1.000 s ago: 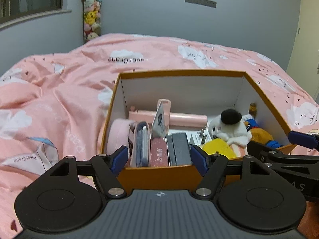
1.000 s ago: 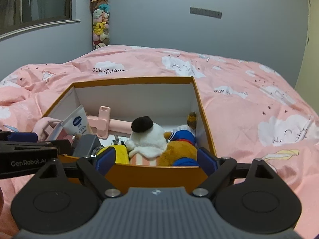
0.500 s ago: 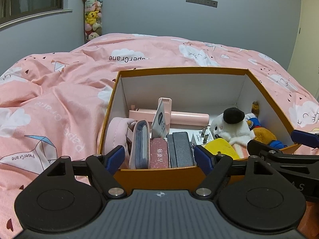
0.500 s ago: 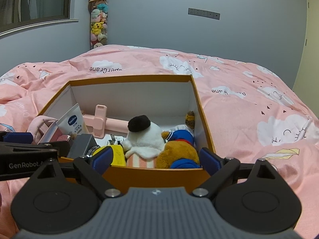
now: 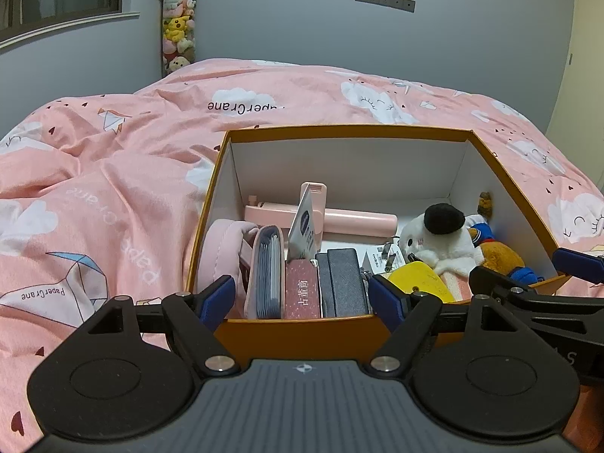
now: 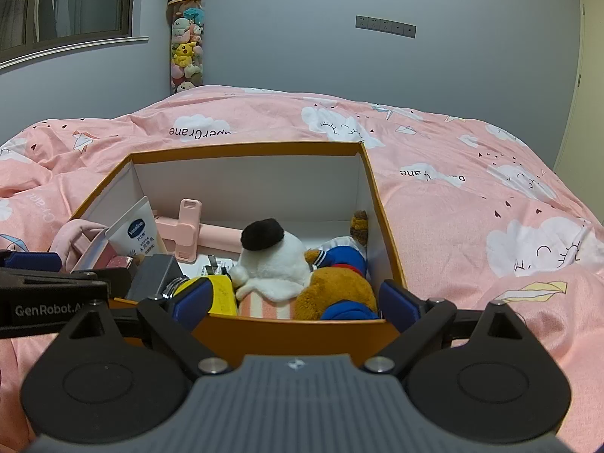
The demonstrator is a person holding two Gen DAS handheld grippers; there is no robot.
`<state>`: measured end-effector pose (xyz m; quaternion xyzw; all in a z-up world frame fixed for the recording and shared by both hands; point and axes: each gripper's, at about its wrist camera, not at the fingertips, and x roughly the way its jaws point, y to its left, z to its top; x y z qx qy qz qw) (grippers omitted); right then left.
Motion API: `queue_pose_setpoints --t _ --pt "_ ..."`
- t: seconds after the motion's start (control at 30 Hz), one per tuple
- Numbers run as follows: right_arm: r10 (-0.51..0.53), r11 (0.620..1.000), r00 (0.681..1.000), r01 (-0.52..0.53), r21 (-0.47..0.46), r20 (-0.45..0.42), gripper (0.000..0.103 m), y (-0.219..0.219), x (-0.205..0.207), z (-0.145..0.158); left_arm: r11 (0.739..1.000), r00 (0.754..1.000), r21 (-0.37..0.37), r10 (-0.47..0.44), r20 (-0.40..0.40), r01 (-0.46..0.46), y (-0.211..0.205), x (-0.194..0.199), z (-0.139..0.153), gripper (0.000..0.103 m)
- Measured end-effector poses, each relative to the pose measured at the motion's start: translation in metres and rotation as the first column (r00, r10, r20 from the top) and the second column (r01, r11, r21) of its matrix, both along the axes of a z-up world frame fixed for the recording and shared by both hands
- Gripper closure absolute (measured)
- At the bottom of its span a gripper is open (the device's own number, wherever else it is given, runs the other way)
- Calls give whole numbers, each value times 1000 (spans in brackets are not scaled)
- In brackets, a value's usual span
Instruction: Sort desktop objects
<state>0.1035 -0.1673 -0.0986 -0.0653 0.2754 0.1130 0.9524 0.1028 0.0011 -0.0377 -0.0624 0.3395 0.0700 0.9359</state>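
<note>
An orange box (image 5: 294,332) with white inner walls sits on the pink bed; it also shows in the right wrist view (image 6: 294,326). Inside are a pink pouch (image 5: 219,249), a card holder (image 5: 268,271), a red booklet (image 5: 302,294), dark cases (image 5: 341,281), a Vaseline tube (image 6: 136,231), a pink selfie stick (image 5: 358,222), a yellow item (image 5: 422,281), a white plush (image 6: 277,264) and a brown plush (image 6: 336,290). My left gripper (image 5: 302,298) is open and empty at the box's near wall. My right gripper (image 6: 296,302) is open and empty at the same wall, to the right.
The pink quilt (image 5: 94,196) with cloud prints spreads around the box. A tall tube of plush toys (image 6: 185,45) stands against the grey wall behind. A door (image 6: 587,75) is at the far right.
Both grippers have drawn back and risen slightly, so the box sits a little farther off and more of its inside shows. The box contents have not moved.
</note>
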Motion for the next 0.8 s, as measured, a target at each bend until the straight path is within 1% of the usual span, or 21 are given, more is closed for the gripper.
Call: queue_pose_setpoints --t 0.8 --pt "0 1000 1000 0 0 0 8 0 0 0 1000 1000 -9 3 -6 -3 1 0 0 11"
